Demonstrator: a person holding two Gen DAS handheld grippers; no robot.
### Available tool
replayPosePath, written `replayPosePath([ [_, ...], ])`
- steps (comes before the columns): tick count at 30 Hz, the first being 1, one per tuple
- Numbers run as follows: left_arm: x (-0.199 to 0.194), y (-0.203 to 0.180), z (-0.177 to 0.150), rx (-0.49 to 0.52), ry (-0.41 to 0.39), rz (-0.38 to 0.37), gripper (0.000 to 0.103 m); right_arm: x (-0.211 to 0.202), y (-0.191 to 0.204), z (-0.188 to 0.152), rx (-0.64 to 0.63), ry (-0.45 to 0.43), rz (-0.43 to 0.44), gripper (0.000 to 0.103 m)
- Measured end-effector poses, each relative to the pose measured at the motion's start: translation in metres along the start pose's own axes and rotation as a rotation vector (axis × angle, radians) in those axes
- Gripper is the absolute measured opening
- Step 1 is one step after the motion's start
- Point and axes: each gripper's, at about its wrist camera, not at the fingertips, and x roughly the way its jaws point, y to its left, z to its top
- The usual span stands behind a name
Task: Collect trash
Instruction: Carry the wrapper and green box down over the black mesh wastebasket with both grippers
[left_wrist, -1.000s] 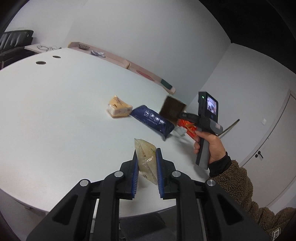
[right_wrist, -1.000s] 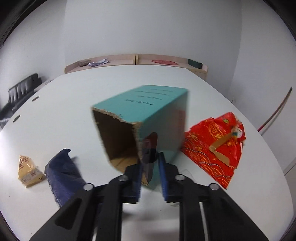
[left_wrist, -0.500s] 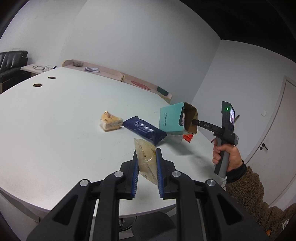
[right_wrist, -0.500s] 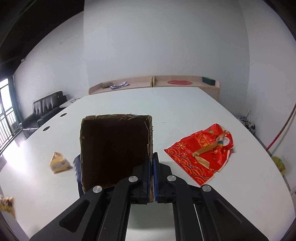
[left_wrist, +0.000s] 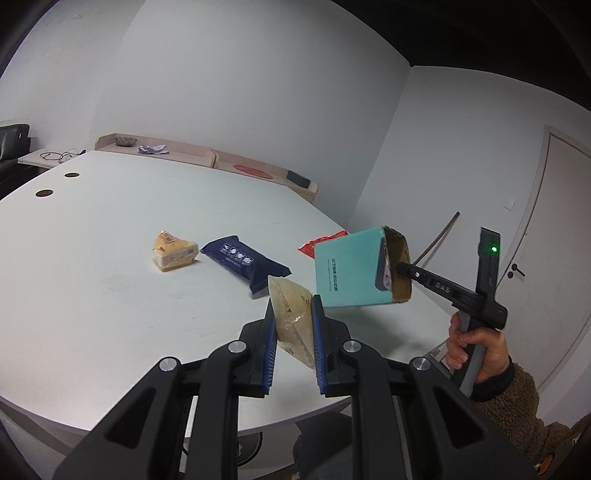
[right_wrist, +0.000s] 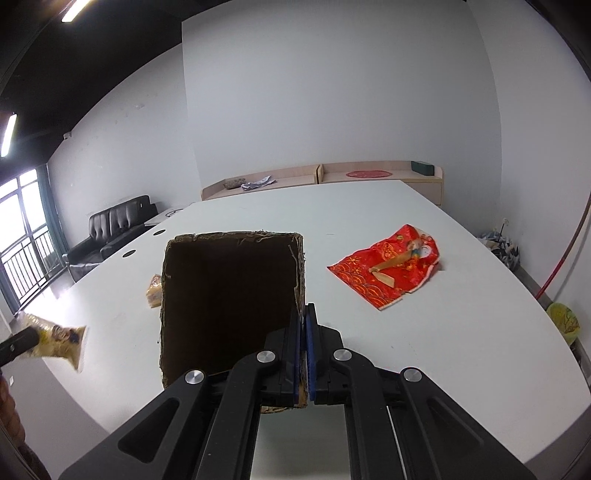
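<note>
Change since a second before: the right claw had lifted the teal cardboard box off the surface and turned it, so that its open mouth faced back along the claw; half a second earlier it sat lower and nearer the red wrapper.
Meaning for task: judged, the box was being offered as the bin, and the pale snack packet was the next piece to go in; nothing showed inside the dark box yet.
Left claw: closed on the pale snack packet, blue pads pressing both its flat sides; packet upright, clear of the surface, near the front edge; grip unchanged over the last second.
Right claw: closed on the right-hand wall of the box at its torn rim, one finger inside and one outside; box held in the air, tilted.
Right hand: wrapped round the grey handle, knuckles outward, brown fleece cuff at the wrist; held off the surface's right edge.
Packet, in the right wrist view: to the left of the box mouth, well apart from it.
Trash lying on the surface: wedge-shaped sandwich pack toward the middle; dark blue wrapper just beside it on the right; red patterned wrapper nearer the right edge.
Next move, judged: bring packet and box mouth together, then release.
</note>
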Motion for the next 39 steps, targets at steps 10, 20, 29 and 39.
replayPosePath([
  [10,0.003,-0.032,-0.007,0.056,0.012,-0.046,0.018,-0.072,-0.002,-0.031,-0.003,-0.045,0.042,0.007],
  [20,-0.007,-0.069,-0.032,0.128,0.039,-0.082,0.018,-0.133,0.004,-0.061,-0.011,-0.051,0.025,0.007],
  [29,-0.022,-0.084,-0.056,0.153,0.07,-0.084,0.018,-0.172,0.03,-0.101,-0.064,-0.011,0.063,0.007],
  [39,-0.031,-0.078,-0.088,0.14,0.128,-0.046,0.018,-0.167,0.061,-0.147,-0.13,0.066,0.154,0.007],
])
